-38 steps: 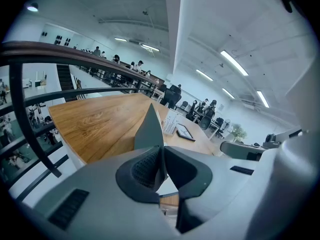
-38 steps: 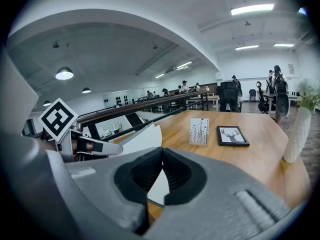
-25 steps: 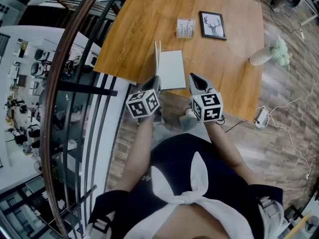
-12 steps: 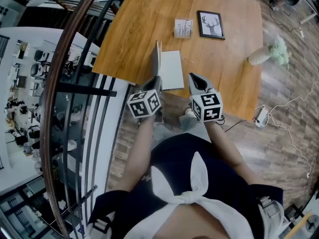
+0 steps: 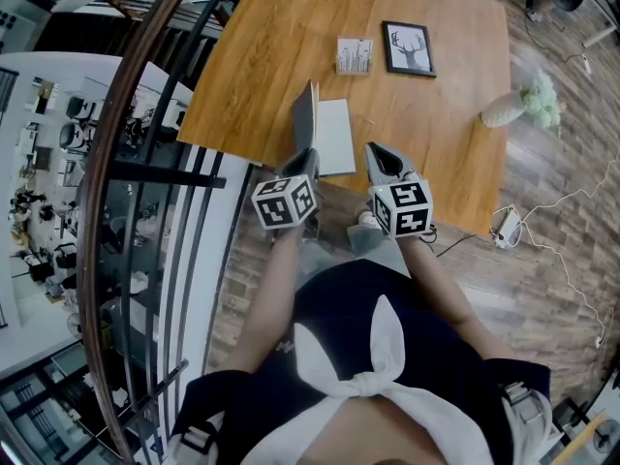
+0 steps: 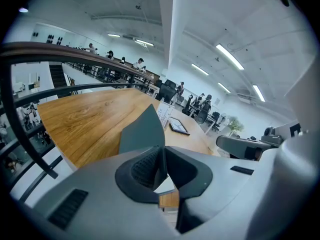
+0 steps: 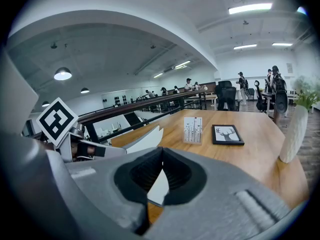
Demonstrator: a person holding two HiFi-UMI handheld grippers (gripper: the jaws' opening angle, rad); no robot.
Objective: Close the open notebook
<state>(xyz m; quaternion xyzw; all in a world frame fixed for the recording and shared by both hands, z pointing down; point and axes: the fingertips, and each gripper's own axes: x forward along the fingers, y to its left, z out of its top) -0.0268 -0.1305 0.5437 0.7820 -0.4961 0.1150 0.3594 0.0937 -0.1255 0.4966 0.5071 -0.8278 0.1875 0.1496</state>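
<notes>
The notebook (image 5: 332,136) lies at the near edge of the wooden table (image 5: 262,46), its white right-hand page flat. Its grey left cover (image 5: 304,114) stands lifted, leaning over toward that page. My left gripper (image 5: 302,159) is shut on the cover's near edge; in the left gripper view the grey cover (image 6: 142,132) rises from between the pads of the left gripper (image 6: 162,153). My right gripper (image 5: 380,155) hovers just right of the notebook, shut with nothing in it. In the right gripper view its jaws (image 7: 160,152) meet, and the lifted pages (image 7: 145,140) show to the left.
A small printed card (image 5: 355,54) and a framed deer picture (image 5: 410,48) stand farther back on the table. A white vase with green sprigs (image 5: 523,105) lies at the right edge. A dark railing (image 5: 145,163) runs along the left. A power strip (image 5: 506,229) lies on the floor.
The left gripper has shifted slightly right with the cover, which now leans further over the white page. The right gripper has stayed put.
</notes>
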